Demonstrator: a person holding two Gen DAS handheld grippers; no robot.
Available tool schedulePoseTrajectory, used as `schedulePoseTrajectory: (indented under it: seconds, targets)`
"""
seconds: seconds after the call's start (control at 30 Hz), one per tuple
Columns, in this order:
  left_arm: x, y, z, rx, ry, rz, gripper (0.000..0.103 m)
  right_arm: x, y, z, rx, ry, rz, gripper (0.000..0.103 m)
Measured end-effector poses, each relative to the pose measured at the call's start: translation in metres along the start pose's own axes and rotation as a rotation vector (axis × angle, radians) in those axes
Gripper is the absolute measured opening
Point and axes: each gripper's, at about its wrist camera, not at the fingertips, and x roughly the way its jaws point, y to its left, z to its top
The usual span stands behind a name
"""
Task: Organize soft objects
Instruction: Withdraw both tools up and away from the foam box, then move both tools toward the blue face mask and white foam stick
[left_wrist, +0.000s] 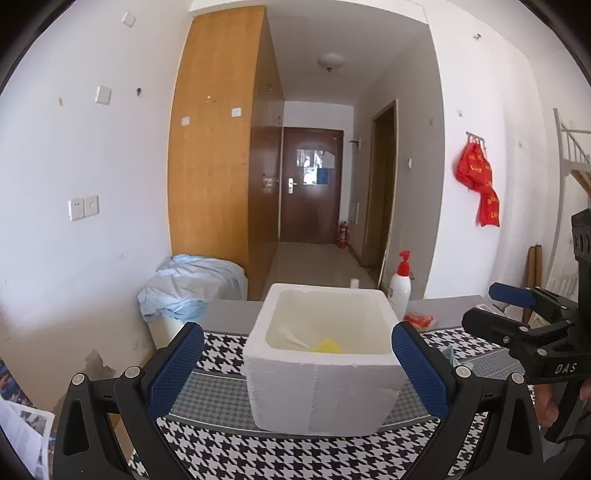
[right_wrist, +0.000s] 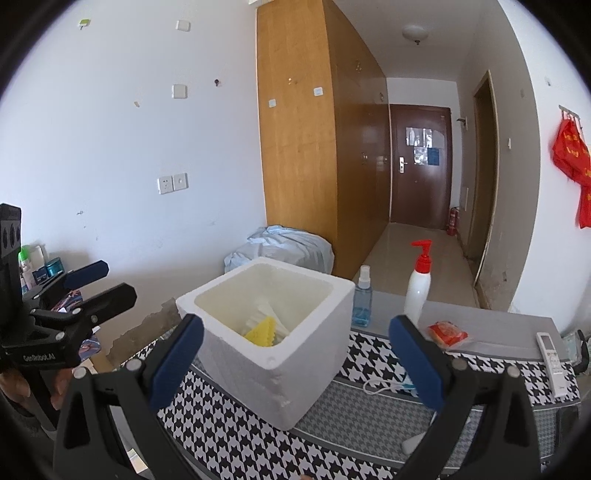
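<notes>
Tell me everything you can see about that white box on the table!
The white foam box looks like thick-walled polystyrene, squarish, open on top with no lid in view. It stands upright on the black-and-white houndstooth cloth. Its outer surface is grainy, with a chipped corner edge. Inside lie a yellow sponge and some white pieces. Both grippers, left gripper and right gripper, are open and apart from it.

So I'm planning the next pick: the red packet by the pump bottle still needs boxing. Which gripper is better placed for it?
Probably the right gripper. Its jaws are open and empty, and the red packet lies just beyond its right finger. From the left gripper, the foam box stands between.
</notes>
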Motion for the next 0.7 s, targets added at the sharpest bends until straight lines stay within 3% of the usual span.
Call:
schedulePoseTrajectory:
  seconds: [0.7]
  targets:
    - [-0.012,-0.022,-0.008,0.018,-0.016,-0.045,0.102,-0.02,-0.004,-0.012,-0.007,-0.011,-0.027,0.102]
